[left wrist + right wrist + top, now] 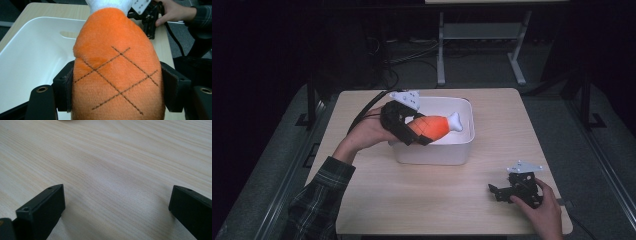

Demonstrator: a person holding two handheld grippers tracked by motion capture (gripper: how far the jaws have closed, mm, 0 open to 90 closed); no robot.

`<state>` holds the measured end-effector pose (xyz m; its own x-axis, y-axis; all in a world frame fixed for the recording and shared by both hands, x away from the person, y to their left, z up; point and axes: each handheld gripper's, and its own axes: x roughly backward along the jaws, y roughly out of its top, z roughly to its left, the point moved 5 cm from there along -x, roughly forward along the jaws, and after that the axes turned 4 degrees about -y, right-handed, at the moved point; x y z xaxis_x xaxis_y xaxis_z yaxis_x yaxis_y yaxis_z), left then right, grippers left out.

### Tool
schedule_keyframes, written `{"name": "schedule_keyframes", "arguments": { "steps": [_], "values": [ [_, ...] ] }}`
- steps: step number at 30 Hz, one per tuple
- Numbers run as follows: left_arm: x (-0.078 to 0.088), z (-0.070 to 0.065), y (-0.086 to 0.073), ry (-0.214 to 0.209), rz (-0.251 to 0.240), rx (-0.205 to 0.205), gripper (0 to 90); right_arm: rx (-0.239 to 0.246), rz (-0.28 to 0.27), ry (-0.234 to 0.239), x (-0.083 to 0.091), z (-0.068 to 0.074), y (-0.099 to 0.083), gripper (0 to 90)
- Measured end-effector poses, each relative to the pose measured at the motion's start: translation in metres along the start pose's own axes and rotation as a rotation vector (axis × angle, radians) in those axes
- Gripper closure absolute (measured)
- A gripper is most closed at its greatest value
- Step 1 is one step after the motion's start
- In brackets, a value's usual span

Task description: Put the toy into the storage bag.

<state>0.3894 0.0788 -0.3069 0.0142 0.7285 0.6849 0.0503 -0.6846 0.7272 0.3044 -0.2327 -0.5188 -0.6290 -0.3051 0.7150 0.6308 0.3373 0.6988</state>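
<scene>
Up over the near left part of the white tub (437,150), the left gripper (404,125) has its jaws clamped on the sides of an orange plush drumstick (431,127), whose white bone end (455,121) points right. From the left gripper view the drumstick's (117,75) stitched orange body sits squeezed between both black pads. Near the table's (412,200) near right corner, the right gripper (504,190) rests on the wood, jaws spread wide apart over bare tabletop (112,170).
</scene>
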Motion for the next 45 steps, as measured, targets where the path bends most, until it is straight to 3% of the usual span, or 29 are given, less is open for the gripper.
{"name": "schedule_keyframes", "arguments": {
  "steps": [10, 21, 32, 45],
  "values": [
    [-0.012, 0.021, -0.003, -0.028, 0.033, -0.012, 26.1, 0.001, 0.000, 0.001, 0.000, 0.000, 0.000, 0.0],
    [-0.030, 0.038, -0.012, -0.046, 0.052, 0.003, 25.1, 0.000, 0.000, 0.001, 0.000, 0.000, 0.000, 0.0],
    [-0.048, 0.046, -0.019, -0.056, 0.094, 0.014, 23.3, -0.003, 0.000, 0.001, 0.000, 0.000, 0.000, 0.0],
    [-0.055, 0.048, -0.022, -0.059, 0.121, 0.019, 20.8, 0.000, -0.001, 0.001, 0.000, 0.000, 0.000, 0.0]
  ]
}}
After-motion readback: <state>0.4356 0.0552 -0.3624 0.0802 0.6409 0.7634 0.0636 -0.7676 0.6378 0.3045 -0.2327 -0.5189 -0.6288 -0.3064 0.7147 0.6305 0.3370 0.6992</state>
